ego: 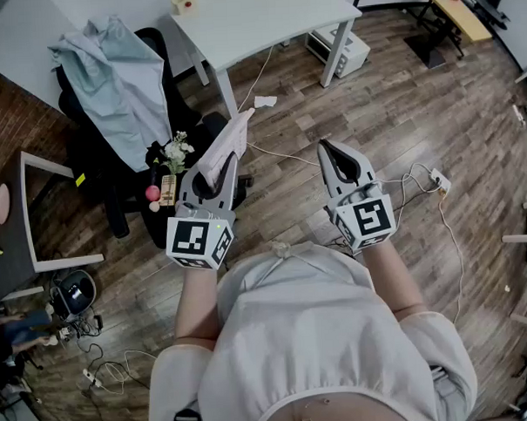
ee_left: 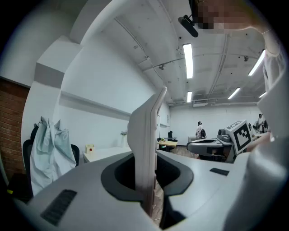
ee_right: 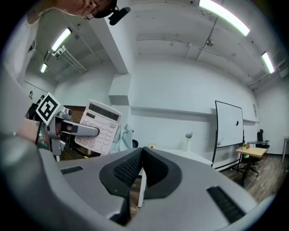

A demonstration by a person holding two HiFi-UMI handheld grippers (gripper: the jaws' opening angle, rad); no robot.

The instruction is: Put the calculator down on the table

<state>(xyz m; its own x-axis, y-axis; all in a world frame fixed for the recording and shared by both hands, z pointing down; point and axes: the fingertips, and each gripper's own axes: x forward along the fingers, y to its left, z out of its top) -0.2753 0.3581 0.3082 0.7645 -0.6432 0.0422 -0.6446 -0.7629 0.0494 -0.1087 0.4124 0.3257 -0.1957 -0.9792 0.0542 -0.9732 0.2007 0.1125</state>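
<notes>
- White calculator (ego: 228,144) sits pinched edge-on in the left claw (ego: 216,171), its long axis running forward past the jaws.
- White table (ego: 264,22) lies far ahead, slightly right, well apart.
- Right claw (ego: 335,154) is pressed together, empty.

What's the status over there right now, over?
Left gripper shut on calculator, held in the air. Right gripper shut, empty. White table ahead, not reached; cloth-draped office chair left of it.
</notes>
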